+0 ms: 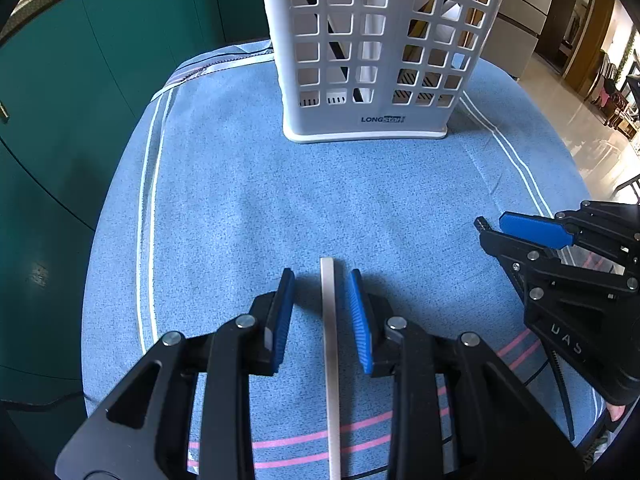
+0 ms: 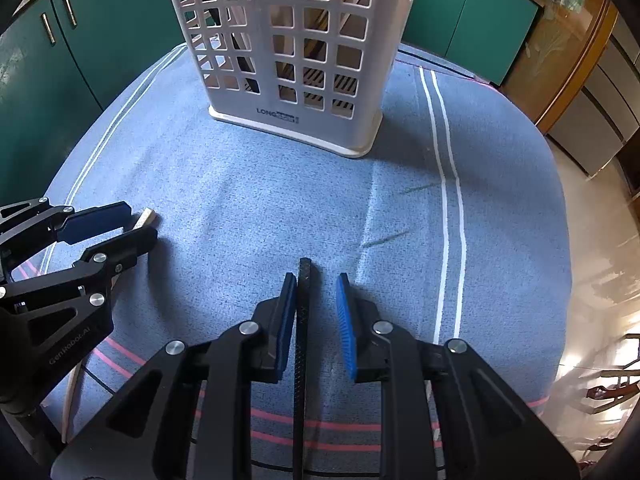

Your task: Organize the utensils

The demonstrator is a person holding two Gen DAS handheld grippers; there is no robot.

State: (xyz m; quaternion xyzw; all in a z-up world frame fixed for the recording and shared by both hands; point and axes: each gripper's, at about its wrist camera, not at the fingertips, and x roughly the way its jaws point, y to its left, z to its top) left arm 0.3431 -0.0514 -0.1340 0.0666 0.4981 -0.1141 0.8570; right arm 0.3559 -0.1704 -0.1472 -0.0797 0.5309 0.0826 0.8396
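My left gripper (image 1: 322, 316) stands parted around a pale chopstick (image 1: 330, 360) lying on the blue cloth (image 1: 240, 200); my right gripper (image 2: 318, 320) likewise straddles a black textured chopstick (image 2: 302, 340), its left pad touching, not clamped. Both look light, stiff and thin, likely to roll or pivot, so I'd pinch mid-shaft before lifting toward the white slotted holder (image 1: 372, 120) ahead.

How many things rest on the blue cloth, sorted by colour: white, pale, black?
White basket: 1
Pale stick: 1
Black stick: 1
Total: 3
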